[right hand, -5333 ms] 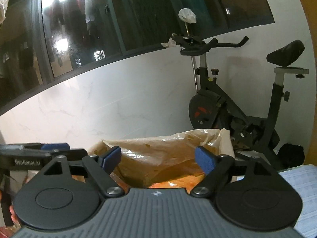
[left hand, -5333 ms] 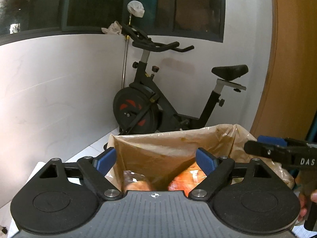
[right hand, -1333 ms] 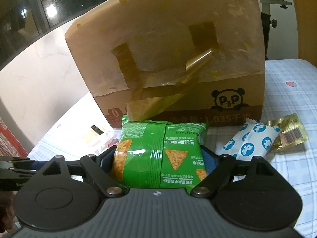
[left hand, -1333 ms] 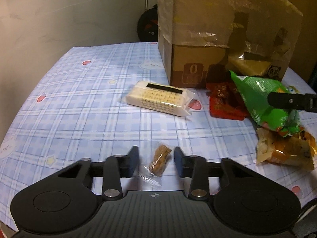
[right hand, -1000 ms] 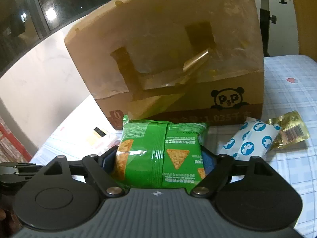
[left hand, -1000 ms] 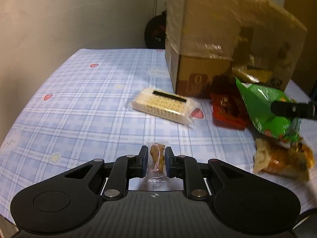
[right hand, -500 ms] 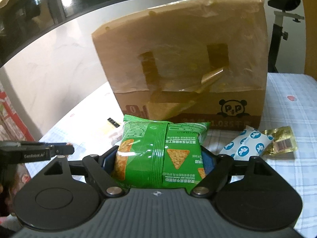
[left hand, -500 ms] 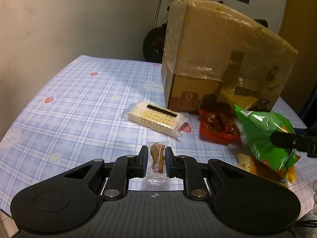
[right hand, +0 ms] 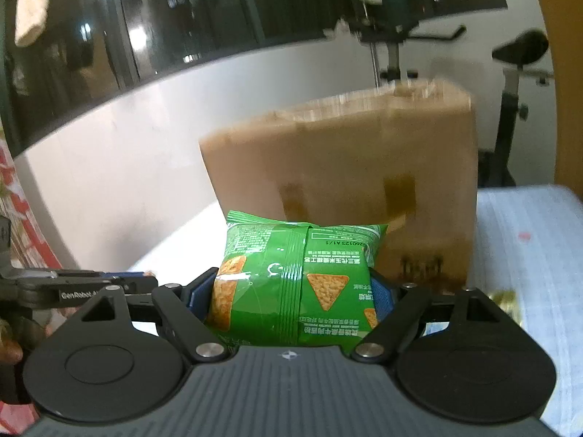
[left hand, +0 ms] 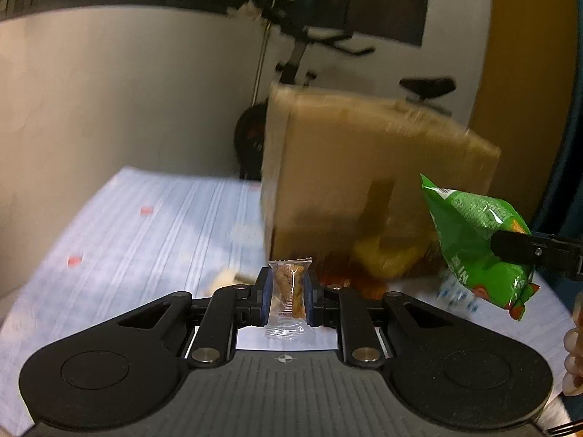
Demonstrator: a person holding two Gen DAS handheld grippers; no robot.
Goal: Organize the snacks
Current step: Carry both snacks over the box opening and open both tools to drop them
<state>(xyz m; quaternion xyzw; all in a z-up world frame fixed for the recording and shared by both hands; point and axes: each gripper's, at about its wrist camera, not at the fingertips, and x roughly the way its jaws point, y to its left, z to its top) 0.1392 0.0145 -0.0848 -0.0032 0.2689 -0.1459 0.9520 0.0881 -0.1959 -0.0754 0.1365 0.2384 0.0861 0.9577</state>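
Left tongs [left hand: 288,296] pinch a small clear-wrapped snack [left hand: 288,293] upright between the blue pads, jaws nearly together, wrapper ends sticking out above and below the pads. Right tongs [right hand: 295,293] stand wide and clamp a green chip bag [right hand: 295,284] across its width, the bag bulging between the pads, printed side facing the camera with the text upside down. Both held clear of the tabletop [left hand: 145,225], which has a pale blue checked cloth, blurred in both views. Straight ahead of both tongs stands a tall cardboard box [left hand: 368,182] wrapped in plastic film with dark tape patches; its top rim sits above the level of the held snacks. In the left wrist view the right tongs come in from the right edge with the green bag, just right of the box front. Loose snacks lie at the foot of the box beyond the left tongs: a reddish packet [left hand: 349,276], a yellowish one [left hand: 382,258], a pale pack [left hand: 226,278] to the left, all too blurred to read. A blue-dotted white packet [left hand: 452,291] lies below the green bag. An exercise bike [right hand: 510,83] stands behind the box against the white wall. Fingers [left hand: 574,357] of a hand show at the right edge.
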